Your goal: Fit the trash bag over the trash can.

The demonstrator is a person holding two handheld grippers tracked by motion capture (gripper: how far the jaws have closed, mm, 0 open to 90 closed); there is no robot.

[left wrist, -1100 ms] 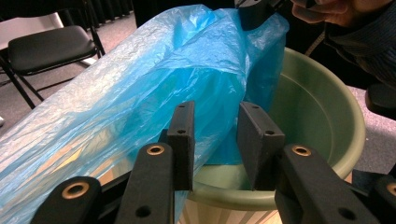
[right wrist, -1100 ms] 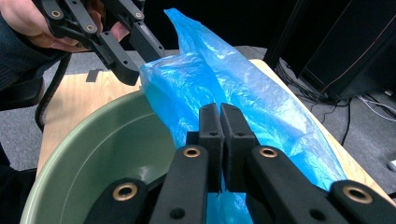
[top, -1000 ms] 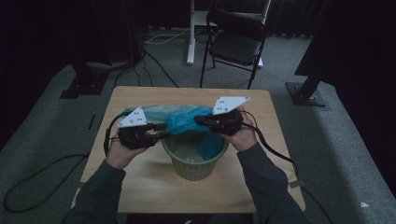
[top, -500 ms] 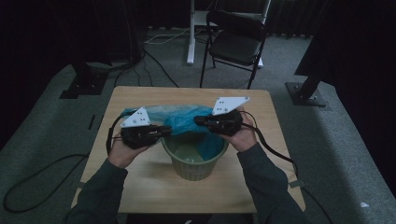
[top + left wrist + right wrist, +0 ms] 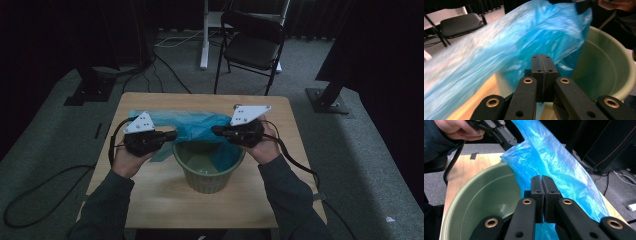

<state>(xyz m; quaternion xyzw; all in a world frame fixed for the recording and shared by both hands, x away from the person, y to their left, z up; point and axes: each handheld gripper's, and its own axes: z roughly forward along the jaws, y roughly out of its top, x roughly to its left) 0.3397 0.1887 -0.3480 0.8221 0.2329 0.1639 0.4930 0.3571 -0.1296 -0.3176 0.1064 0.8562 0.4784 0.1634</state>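
Blue plastic bag [image 5: 200, 126] droops into the green bucket [image 5: 207, 172], stretched sideways between left tongs [image 5: 172, 135] and right tongs [image 5: 216, 131], both clamped on it.

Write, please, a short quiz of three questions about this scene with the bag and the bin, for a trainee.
1. True or false: the blue bag already lines the whole green bin.
2. The left tongs are: A) wide open, B) shut on the bag, C) resting on the table.
3. What stands on the floor behind the table?

Key:
1. False; much of it lies on the table behind the bin, with only part hanging inside.
2. B; the jaws have just been closing, with the film between them.
3. A black folding chair.
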